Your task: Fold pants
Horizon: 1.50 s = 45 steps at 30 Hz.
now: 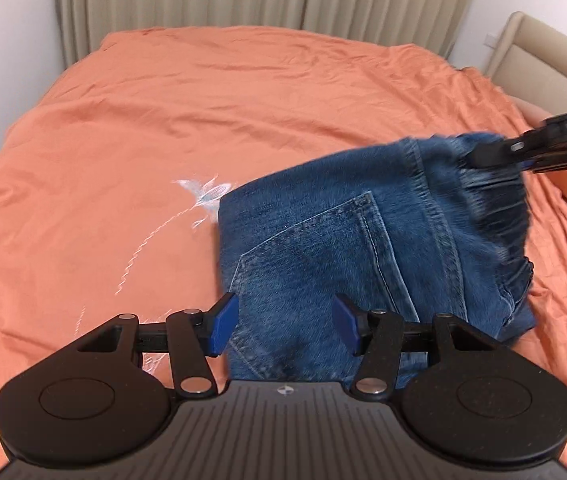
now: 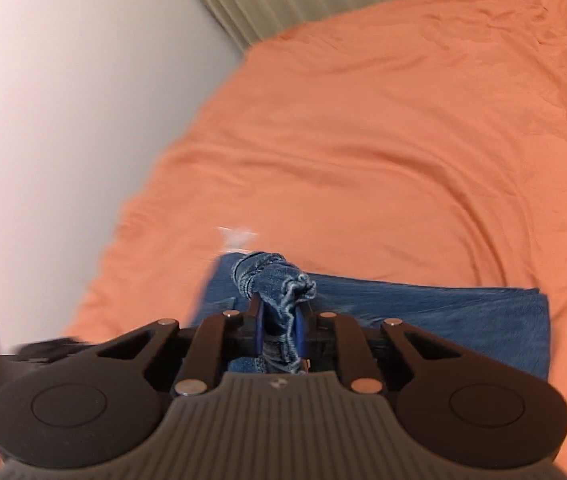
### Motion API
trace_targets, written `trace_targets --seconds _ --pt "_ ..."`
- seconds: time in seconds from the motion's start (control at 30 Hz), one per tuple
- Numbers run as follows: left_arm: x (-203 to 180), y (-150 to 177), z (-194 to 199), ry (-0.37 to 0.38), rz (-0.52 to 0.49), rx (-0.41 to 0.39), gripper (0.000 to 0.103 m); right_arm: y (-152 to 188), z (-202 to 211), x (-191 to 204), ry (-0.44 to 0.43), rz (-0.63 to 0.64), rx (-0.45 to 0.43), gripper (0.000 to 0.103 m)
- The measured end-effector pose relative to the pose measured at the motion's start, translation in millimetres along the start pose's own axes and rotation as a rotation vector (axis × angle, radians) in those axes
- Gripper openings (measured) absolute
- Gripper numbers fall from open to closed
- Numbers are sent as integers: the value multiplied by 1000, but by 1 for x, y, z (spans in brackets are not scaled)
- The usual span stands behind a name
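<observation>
The blue denim pants (image 1: 347,256) lie partly folded on the orange-covered bed (image 1: 163,128), right of centre. The right gripper (image 2: 279,326) clenches a bunched edge; the left gripper (image 1: 285,322) hangs released just above. That thin pinch could slip, undoing the fold.

Jeans (image 1: 323,248) on orange bed (image 1: 123,140)

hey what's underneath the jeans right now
The jeans lie on the orange bedspread, partly covering its white embroidered flower. The right gripper lifts one pinched edge. Anything else beneath the denim is hidden.
</observation>
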<state>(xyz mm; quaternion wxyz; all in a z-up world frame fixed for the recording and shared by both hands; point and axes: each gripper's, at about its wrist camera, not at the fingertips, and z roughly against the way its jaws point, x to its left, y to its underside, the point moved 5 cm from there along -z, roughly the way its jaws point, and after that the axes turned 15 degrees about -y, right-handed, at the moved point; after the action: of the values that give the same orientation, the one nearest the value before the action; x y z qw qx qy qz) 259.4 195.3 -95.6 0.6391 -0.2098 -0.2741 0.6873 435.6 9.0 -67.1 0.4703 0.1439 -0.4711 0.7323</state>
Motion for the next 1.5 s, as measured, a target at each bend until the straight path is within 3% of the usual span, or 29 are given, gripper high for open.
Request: trace_targets --seconds 0.1,0.2,0.27,0.33,0.43,0.57,0.67,0.77,0.8,0.83,0.93,1.07,1.1,1.13,1.3,1.43,1.5 --pt "-8 -4 1 40 -7 -12 63 9 25 11 7 -17 -24 9" --pt "-16 -6 -5 40 -21 -8 63 34 24 -33 108 -153 8 9" --pt "-20 -8 -10 31 -24 -3 63 53 20 -70 112 -285 5 9" --pt "-24 -11 -17 21 -29 5 63 68 10 -92 101 -317 13 9" --pt "-32 -15 -29 14 -38 22 63 80 -2 -110 106 -311 6 9" --pt "-43 -11 -53 -30 -78 66 63 79 -14 -115 146 -184 -16 9" --pt "-48 -3 -71 -55 -116 98 61 81 -19 -114 142 -158 -15 11" --pt "-51 2 -80 -52 -123 108 60 83 -17 -113 125 -148 -26 22" --pt "-51 3 -81 -46 -121 108 60 84 -15 -114 133 -140 -29 35" --pt "-51 4 -82 -40 -119 108 60 85 -14 -115 131 -132 -32 36" --pt "-49 4 -83 -28 -105 109 60 87 -10 -126 58 -160 -53 35" --pt "-47 3 -85 -25 -96 113 60 89 -20 -149 -86 -302 -101 34" --pt "-46 3 -85 -24 -94 113 60 90 -22 -154 -115 -340 -118 24" --pt "-46 3 -85 -23 -90 112 60 90 -23 -157 -136 -366 -133 21" --pt "-40 -3 -75 26 -43 82 57 72 -14 -121 -89 -191 -124 14" --pt "-34 -21 -59 73 13 16 57 33 14 -72 -95 -32 -132 13" --pt "-34 -31 -55 63 24 -17 57 16 24 -58 -52 30 -119 13"
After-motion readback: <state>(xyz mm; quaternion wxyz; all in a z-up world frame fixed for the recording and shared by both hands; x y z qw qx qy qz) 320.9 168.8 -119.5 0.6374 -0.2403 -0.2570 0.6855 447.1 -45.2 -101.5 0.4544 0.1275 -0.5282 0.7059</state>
